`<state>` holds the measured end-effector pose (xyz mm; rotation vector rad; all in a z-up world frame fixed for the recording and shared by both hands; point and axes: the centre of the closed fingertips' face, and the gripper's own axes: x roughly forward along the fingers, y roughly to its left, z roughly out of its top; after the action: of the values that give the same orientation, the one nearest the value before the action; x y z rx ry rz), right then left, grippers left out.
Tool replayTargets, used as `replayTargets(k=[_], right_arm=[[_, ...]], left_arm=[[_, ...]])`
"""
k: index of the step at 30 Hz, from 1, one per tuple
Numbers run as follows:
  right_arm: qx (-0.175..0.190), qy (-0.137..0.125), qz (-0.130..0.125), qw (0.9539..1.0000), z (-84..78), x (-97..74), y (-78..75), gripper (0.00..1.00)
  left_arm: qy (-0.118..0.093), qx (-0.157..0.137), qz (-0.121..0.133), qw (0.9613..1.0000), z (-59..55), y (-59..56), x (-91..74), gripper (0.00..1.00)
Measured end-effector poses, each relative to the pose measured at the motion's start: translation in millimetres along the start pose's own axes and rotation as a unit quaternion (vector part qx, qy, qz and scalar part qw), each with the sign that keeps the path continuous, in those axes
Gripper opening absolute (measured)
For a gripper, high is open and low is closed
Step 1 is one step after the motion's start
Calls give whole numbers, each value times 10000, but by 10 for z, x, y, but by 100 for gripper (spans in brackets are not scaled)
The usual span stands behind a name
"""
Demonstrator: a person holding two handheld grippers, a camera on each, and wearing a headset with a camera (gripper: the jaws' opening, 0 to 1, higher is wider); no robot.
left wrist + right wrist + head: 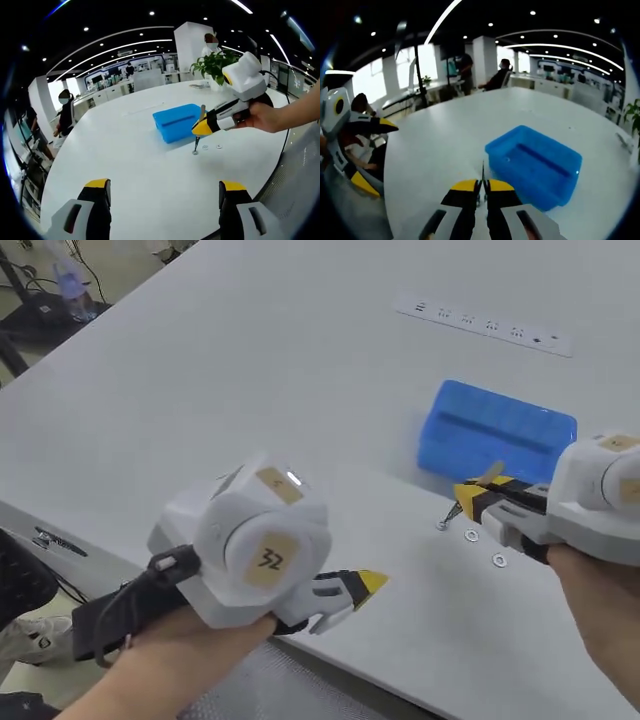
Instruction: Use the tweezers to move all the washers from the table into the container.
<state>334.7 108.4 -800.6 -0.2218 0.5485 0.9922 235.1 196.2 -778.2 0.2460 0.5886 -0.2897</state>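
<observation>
My right gripper (468, 498) is shut on metal tweezers (451, 514), whose tips point down at the white table just in front of the blue container (495, 430). One small washer (441, 527) lies at the tweezer tips, and two more washers (471, 535) (499, 560) lie just right of it. The right gripper view shows the shut jaws (482, 189) with the tweezers (482, 174) between them and the container (535, 162) ahead. My left gripper (350, 596) hovers open near the table's front edge; its own view (165, 192) shows nothing between its jaws, with the tweezers (198, 140) ahead.
A white power strip (485, 325) lies at the far side of the table (250, 390). The front edge of the table runs under my left hand. People stand and sit in the office beyond the table.
</observation>
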Motion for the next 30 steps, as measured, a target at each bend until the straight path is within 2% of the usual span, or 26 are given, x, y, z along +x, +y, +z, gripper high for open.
replayTargets(k=[20,26,30], right_arm=[[25,3,40,10000,-39,-39,59,3],[-262,58,-8,9996,-39,-20,105,2],[-712,114,-58,9974,-37,14,133,2]], left_arm=[[51,30,15,10000,-18,0,5,91],[66,32,15,10000,-22,0,4,91],[73,51,12,10000,-24,-2,7,91]])
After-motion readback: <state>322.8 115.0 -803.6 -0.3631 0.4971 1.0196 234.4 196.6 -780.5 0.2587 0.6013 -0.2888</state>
